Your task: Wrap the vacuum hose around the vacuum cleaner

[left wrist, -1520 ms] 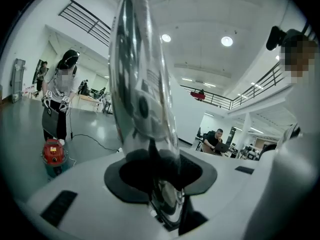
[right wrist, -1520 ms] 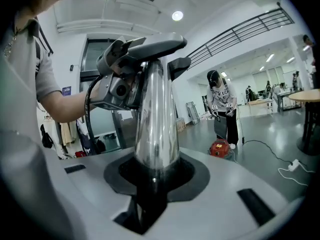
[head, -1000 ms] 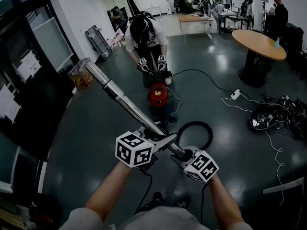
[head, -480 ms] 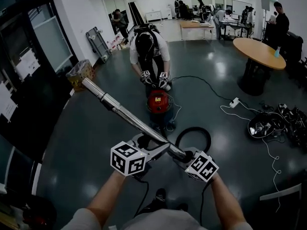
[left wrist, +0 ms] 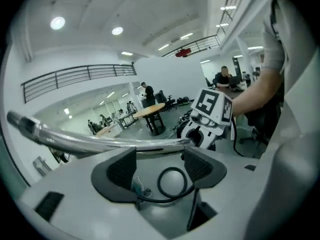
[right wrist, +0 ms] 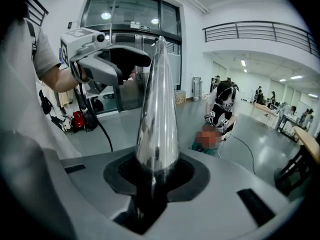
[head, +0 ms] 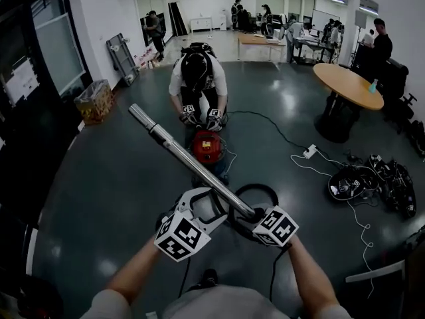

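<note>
Rolled aside since earlier, the left claw has just been opened wide and holds nothing. The shiny metal vacuum tube is clamped by the right claw alone and may be levered loose above the black hose looped on the floor at lower centre.

Nothing legible shows anywhere. The cubes on the left gripper and right gripper bear only black-and-white square marker patterns, no letters or digits. The sheets on the dark glass wall at left are too small to read.
</note>
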The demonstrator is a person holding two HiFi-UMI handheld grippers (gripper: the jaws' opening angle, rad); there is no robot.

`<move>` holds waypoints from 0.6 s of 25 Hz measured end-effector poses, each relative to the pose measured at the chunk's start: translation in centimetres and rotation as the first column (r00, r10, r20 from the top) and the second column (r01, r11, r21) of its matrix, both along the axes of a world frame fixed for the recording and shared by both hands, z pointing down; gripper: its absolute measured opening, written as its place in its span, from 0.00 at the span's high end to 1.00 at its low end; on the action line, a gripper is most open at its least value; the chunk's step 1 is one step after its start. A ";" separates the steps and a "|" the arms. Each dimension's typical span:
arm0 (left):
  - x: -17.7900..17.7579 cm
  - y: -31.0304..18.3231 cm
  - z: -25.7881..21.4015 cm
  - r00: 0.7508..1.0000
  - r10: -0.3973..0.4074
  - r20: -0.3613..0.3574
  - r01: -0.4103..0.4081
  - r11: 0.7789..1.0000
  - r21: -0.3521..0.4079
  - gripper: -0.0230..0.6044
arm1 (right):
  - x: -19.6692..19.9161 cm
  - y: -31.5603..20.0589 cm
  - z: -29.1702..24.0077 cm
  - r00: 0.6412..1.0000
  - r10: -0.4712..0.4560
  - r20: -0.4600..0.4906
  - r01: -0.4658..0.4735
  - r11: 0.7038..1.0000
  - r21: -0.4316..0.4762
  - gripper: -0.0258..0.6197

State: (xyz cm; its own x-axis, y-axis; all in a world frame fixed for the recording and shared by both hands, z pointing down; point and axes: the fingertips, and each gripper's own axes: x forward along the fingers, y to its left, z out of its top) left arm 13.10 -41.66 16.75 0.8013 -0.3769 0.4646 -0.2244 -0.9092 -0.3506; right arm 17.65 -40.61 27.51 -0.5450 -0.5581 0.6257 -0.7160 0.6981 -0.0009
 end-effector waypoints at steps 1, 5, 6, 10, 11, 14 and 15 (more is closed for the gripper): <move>0.1 -0.3 0.0 0.999 0.033 0.034 -0.034 0.998 0.044 0.48 | -0.1 -0.5 0.0 1.000 0.003 -0.007 -0.003 1.000 -0.012 0.81; 0.8 -1.2 -0.2 0.979 0.147 0.142 -0.167 0.975 0.148 0.48 | -0.9 -2.3 0.2 0.998 0.007 -0.070 -0.011 0.999 -0.053 0.81; 0.9 -1.5 0.0 0.971 0.170 0.170 -0.197 0.968 0.157 0.48 | -1.3 -2.6 0.3 0.996 0.003 -0.090 -0.009 0.998 -0.065 0.81; 0.9 -2.5 1.1 0.915 0.279 0.290 -0.331 0.932 0.149 0.48 | -3.3 -3.3 1.1 0.987 -0.039 -0.153 0.022 0.993 -0.116 0.81; 0.8 -2.5 1.8 0.892 0.316 0.324 -0.372 0.920 0.124 0.48 | -3.7 -3.4 1.5 0.984 -0.055 -0.168 0.033 0.991 -0.127 0.81; 0.2 -2.4 4.6 0.796 0.414 0.442 -0.481 0.876 0.046 0.48 | -4.6 -3.5 2.7 0.969 -0.102 -0.224 0.067 0.985 -0.157 0.81; -0.1 -2.5 5.5 0.761 0.432 0.483 -0.511 0.859 0.035 0.48 | -4.9 -3.5 2.8 0.962 -0.116 -0.249 0.075 0.983 -0.168 0.81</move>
